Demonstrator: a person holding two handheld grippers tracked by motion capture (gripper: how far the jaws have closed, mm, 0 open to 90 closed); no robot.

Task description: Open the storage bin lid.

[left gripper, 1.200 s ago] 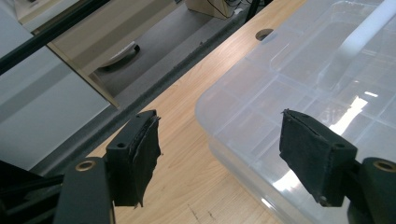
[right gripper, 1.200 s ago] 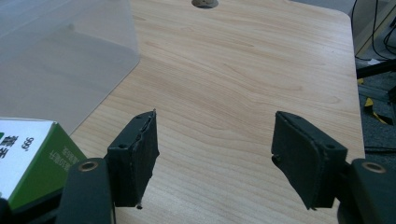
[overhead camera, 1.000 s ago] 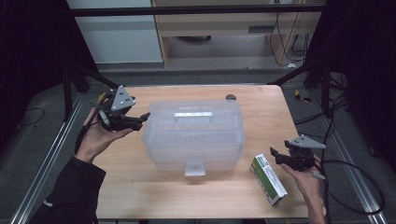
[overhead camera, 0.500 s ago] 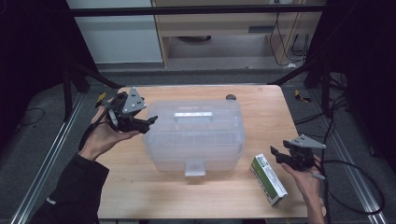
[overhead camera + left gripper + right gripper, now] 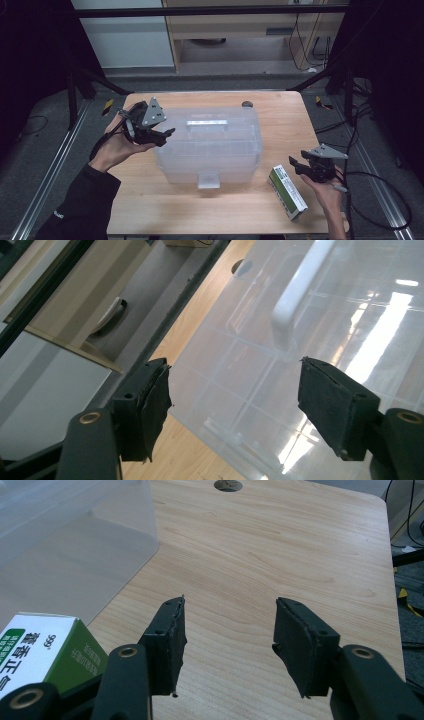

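A clear plastic box (image 5: pixel 207 145) with a lid and a white handle (image 5: pixel 206 123) is sitting in the middle of the wooden table (image 5: pixel 280 120). The left gripper (image 5: pixel 167 136) is hovering at the box's upper left corner, its jaws standing wide apart with nothing between them. In the left gripper view the box lid (image 5: pixel 320 365) is lying beyond and below the two jaws, and the handle (image 5: pixel 295 295) is running away toward the top — whether a jaw tip is brushing the lid is hard to tell from this angle, but the pads are not pressing on it.

The right gripper (image 5: pixel 299 164) is resting near the table's right edge, held in the person's right hand (image 5: pixel 327 192). Its jaws have just been closing, yet they are standing partly apart, with only bare wood between them. A green and white carton (image 5: pixel 287 186) is lying flat on the table just beside this gripper, on the side toward the box; in the right gripper view a corner of the carton (image 5: pixel 37 647) is showing at the lower left, outside the jaws and not held. The box wall (image 5: pixel 70 545) is standing farther off at the upper left — apart from the carton.

A small dark round thing (image 5: pixel 246 104) is sitting at the far edge of the table behind the box.
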